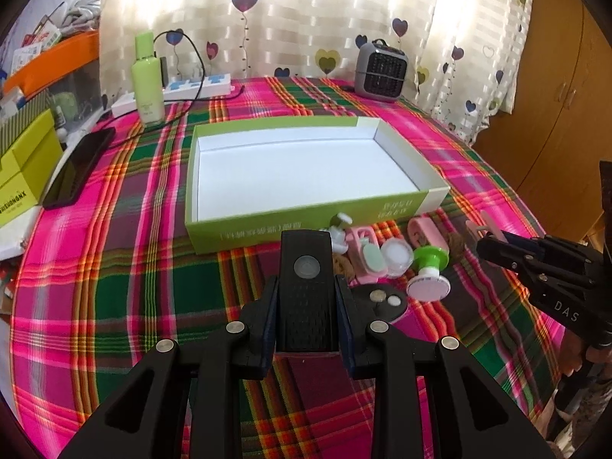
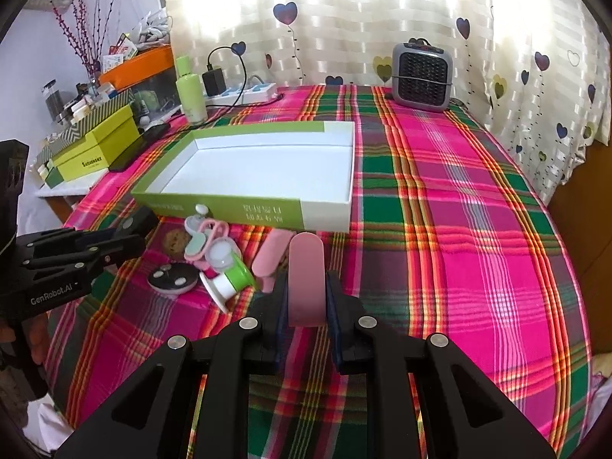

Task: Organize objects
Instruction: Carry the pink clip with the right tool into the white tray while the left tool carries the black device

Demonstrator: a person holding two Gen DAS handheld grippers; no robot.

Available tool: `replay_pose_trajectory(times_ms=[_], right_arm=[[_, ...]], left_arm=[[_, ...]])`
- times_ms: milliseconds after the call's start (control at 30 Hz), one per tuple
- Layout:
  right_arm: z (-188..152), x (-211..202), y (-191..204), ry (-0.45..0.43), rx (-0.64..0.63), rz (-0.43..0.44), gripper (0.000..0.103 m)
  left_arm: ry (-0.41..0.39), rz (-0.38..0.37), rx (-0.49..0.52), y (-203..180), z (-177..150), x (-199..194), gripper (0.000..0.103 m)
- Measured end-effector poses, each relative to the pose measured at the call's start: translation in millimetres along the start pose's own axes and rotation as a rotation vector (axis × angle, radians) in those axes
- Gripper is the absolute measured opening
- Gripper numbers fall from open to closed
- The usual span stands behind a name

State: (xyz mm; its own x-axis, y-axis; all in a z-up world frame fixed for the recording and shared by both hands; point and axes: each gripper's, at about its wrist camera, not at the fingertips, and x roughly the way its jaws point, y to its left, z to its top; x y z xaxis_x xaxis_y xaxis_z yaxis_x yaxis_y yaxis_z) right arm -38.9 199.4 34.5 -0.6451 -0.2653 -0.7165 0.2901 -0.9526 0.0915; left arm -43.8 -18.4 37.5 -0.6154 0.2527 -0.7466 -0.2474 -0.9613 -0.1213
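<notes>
Right gripper (image 1: 493, 239) marked "DAS"; left gripper (image 2: 130, 229) "GenRobot.AI".

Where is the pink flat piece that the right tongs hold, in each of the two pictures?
Left wrist view: far right, a pink tip sticking out of the right tongs.
Right wrist view: bottom centre, upright between the tongs' fingers.
Shared landmark: the green and white box, just behind the piece in both views.

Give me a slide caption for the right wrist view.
Right gripper holds a pink case before the empty green box.
</notes>
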Motion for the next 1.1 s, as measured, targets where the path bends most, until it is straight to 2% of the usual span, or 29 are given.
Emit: replay_pose_trajectory(times_ms=[600,1100], right_arm=[[47,24,5,-0.011,-0.016,0.043,0.019],[95,83,4,0.051,-0.018,0.038,0.019]], left_arm=[[-0.025,-0.011,-0.033,7,44,20,0.025],[0.005,-0.021,-0.068,14,90,63,0.025]])
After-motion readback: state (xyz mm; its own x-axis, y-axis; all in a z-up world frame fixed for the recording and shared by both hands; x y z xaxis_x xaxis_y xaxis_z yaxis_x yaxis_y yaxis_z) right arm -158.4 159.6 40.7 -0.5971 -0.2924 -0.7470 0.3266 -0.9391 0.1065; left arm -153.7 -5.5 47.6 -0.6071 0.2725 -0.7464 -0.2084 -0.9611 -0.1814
